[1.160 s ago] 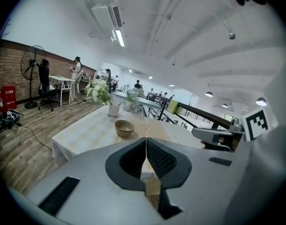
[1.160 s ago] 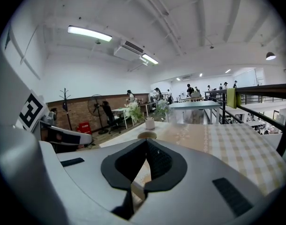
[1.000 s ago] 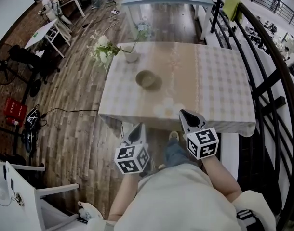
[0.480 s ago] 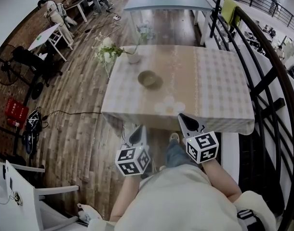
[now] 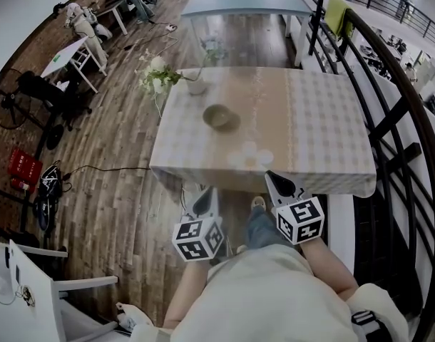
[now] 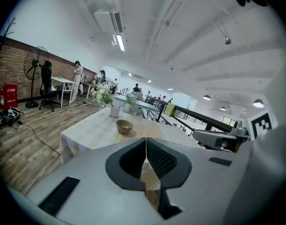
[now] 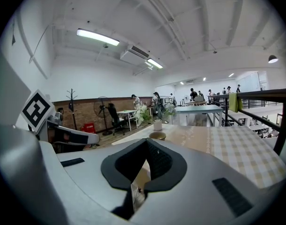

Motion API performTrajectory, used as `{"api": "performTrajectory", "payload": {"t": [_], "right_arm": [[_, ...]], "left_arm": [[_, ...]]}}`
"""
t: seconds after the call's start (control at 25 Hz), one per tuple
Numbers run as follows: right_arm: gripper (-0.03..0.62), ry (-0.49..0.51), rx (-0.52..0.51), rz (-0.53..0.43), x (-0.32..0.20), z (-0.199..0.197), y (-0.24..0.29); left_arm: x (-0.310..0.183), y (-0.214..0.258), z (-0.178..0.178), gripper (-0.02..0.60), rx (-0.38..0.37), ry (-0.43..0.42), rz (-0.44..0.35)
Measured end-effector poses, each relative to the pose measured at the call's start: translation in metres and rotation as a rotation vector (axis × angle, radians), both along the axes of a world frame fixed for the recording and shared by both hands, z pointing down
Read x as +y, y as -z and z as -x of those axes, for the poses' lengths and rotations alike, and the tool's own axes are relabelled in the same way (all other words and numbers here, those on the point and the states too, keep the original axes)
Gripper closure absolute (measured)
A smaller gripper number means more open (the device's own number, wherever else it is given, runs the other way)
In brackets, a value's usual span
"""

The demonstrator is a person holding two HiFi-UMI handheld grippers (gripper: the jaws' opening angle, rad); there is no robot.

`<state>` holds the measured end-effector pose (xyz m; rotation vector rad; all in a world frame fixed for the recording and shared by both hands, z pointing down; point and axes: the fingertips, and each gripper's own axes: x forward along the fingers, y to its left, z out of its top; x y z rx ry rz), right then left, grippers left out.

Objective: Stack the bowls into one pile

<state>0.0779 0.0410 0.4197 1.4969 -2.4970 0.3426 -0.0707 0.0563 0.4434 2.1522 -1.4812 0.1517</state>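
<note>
A brown bowl (image 5: 217, 116) sits alone near the middle of the checked tablecloth (image 5: 324, 127). Three pale round bowls (image 5: 249, 153) lie close together at the table's near edge, washed out by glare. My left gripper (image 5: 205, 192) hangs shut and empty below the near edge, off the table. My right gripper (image 5: 272, 178) is also shut and empty, its tip just at that edge, beside the pale bowls. In the left gripper view the jaws (image 6: 145, 146) meet in a line, with the brown bowl (image 6: 124, 125) far ahead. The right gripper view shows its jaws (image 7: 145, 148) shut too, the brown bowl (image 7: 157, 136) beyond them.
A vase of white flowers (image 5: 194, 84) stands at the table's far left corner. A black railing (image 5: 406, 141) runs along the right side. A second table (image 5: 246, 2) stands behind. A white chair (image 5: 32, 283) is at the lower left, on the wooden floor.
Both grippers have drifted slightly near the table's near edge and stay shut and empty. The bowls have not moved.
</note>
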Motion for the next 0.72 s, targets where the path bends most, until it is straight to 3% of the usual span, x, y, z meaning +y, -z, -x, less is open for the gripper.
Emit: {"api": "performTrajectory", "payload": {"t": [0.72], "right_arm": [[0.594,0.005,-0.002,-0.004,0.0015,0.0041,-0.0013]], "left_arm": [[0.0002,-0.0017,0.0046,0.577,0.009,-0.006,0.0]]}}
